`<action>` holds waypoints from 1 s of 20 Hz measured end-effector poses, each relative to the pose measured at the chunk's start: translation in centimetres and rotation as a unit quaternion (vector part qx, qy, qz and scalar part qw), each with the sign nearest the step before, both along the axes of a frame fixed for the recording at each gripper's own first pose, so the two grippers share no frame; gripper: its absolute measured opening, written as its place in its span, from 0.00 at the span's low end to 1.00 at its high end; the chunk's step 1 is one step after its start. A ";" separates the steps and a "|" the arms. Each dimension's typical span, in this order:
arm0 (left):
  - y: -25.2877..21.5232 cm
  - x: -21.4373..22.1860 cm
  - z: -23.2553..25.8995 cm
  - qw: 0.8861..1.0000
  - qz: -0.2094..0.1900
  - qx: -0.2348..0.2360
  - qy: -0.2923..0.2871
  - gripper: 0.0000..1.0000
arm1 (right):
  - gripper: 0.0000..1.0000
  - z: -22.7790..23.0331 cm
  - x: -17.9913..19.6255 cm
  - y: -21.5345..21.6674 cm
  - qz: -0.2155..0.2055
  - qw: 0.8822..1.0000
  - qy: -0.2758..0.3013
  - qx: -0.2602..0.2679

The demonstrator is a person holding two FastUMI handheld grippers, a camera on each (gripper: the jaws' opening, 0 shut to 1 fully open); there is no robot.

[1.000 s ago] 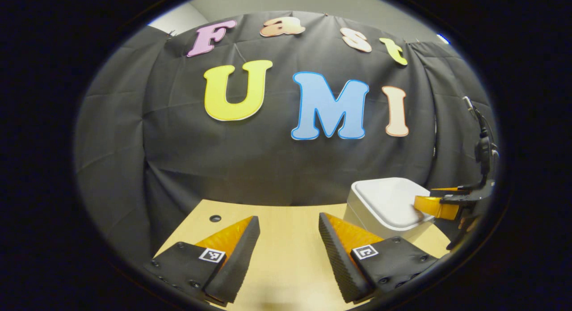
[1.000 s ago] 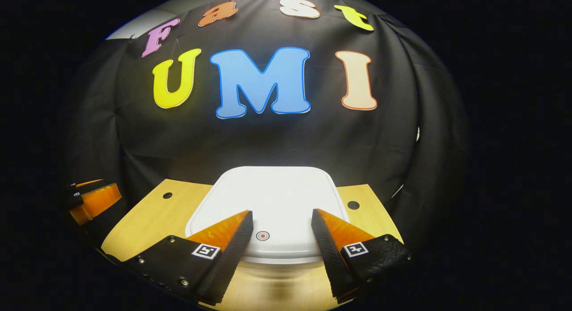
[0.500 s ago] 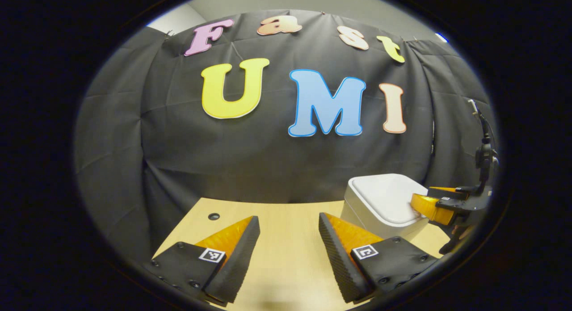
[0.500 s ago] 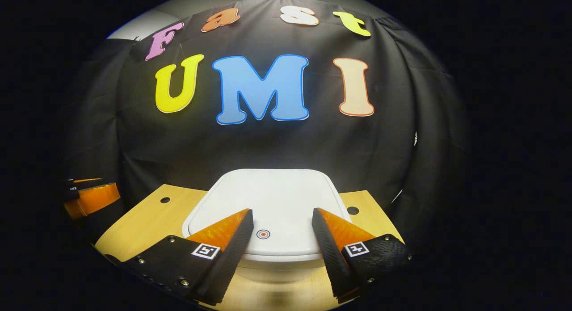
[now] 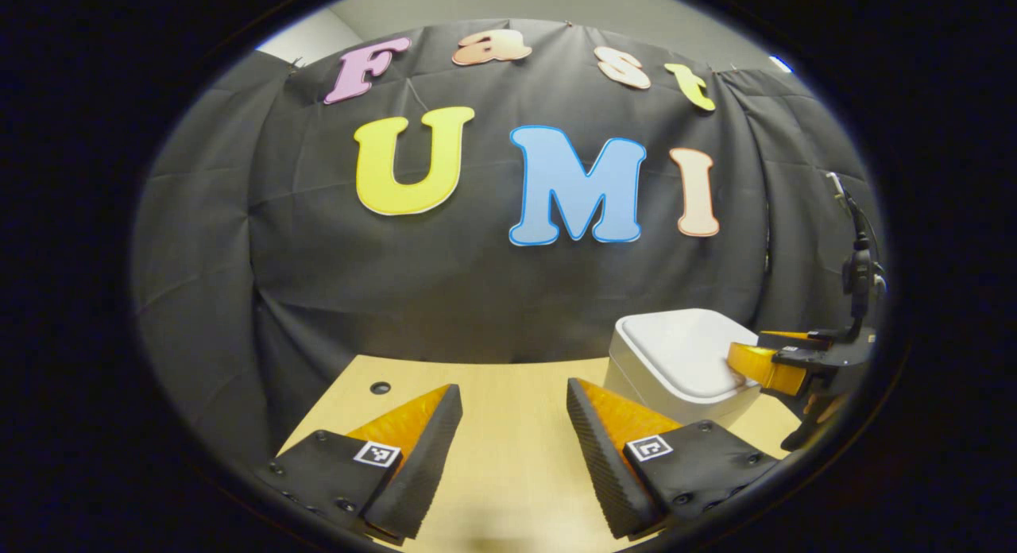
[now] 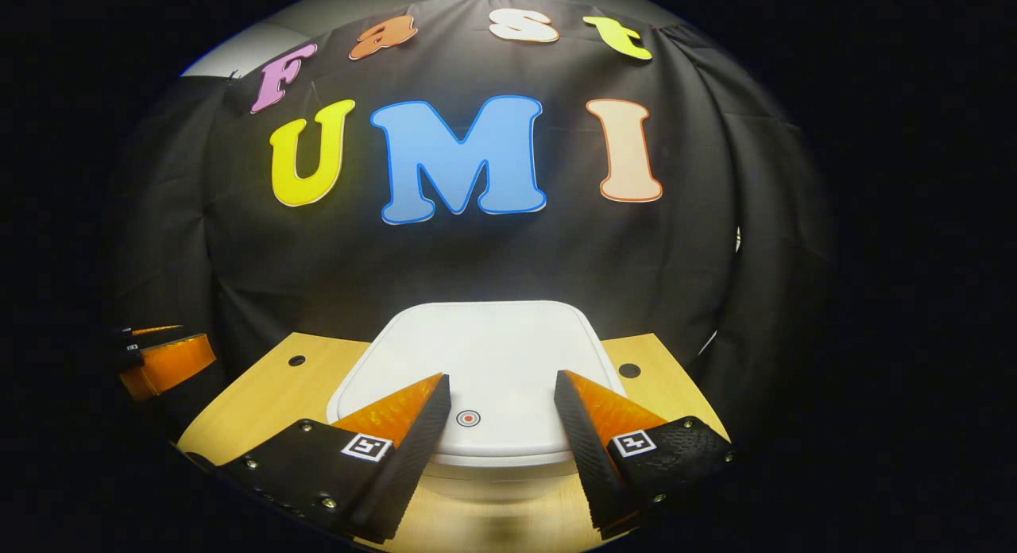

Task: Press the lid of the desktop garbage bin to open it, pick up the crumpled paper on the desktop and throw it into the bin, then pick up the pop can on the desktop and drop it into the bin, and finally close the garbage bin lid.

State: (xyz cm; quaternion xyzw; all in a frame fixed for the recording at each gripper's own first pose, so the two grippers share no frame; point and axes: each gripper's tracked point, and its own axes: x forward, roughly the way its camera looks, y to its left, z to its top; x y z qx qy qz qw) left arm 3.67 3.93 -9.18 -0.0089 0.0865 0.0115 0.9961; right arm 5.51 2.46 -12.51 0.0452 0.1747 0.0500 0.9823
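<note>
The white garbage bin stands on the wooden table with its lid down; a small round red mark sits near the lid's front edge. My right gripper hovers over that front edge, open, its fingers on either side of the mark. In the left gripper view the bin is at the right, with the right gripper over its near corner. My left gripper is open above bare table, to the left of the bin, with nothing between its fingers.
The wooden table ends at the black cloth wall. Small round holes mark the tabletop: one hole at the back left, another hole right of the bin. The left gripper shows at the far left of the right gripper view.
The right gripper has drawn back and lifted slightly from the lid's front edge. The lid stays down. The left gripper has barely moved.
</note>
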 end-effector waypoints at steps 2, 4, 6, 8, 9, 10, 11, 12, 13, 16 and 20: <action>-0.1 0.1 0.3 1.000 0.000 0.000 -0.003 0.92 | 0.86 0.1 0.0 0.0 0.002 1.000 0.007 0.002; -0.3 0.2 0.7 1.000 -0.002 0.000 -0.008 0.92 | 0.85 0.2 0.0 0.0 0.006 1.000 0.011 0.001; -0.5 0.4 0.9 1.000 -0.003 0.000 -0.011 0.92 | 0.85 0.2 -0.1 0.0 0.008 1.000 0.014 0.001; -0.7 0.4 1.3 1.000 -0.004 -0.002 -0.016 0.88 | 0.85 0.1 0.0 0.0 0.010 1.000 0.016 -0.002; -0.8 0.5 1.5 1.000 -0.005 -0.002 -0.018 0.88 | 0.85 0.2 0.0 0.0 0.011 1.000 0.017 -0.004; -0.9 0.5 1.7 1.000 -0.005 -0.003 -0.020 0.88 | 0.85 0.2 0.0 0.1 0.012 1.000 0.018 -0.004; -0.9 0.5 2.1 1.000 -0.006 -0.003 -0.023 0.84 | 0.85 0.3 0.0 0.0 0.014 1.000 0.021 -0.005; -1.0 0.4 2.5 1.000 -0.006 -0.003 -0.027 0.84 | 0.85 0.3 0.0 0.0 0.015 1.000 0.021 -0.003; -1.1 0.4 2.9 1.000 -0.006 -0.003 -0.031 0.87 | 0.84 0.6 -0.1 -0.1 0.013 1.000 0.019 0.002; -1.4 0.4 4.3 0.999 -0.007 -0.006 -0.045 0.92 | 0.85 2.0 -0.4 -0.7 0.003 1.000 -0.006 0.012; -2.1 0.1 6.3 0.998 -0.010 -0.006 -0.065 0.92 | 0.84 5.1 -1.0 -1.6 -0.008 0.999 -0.048 0.006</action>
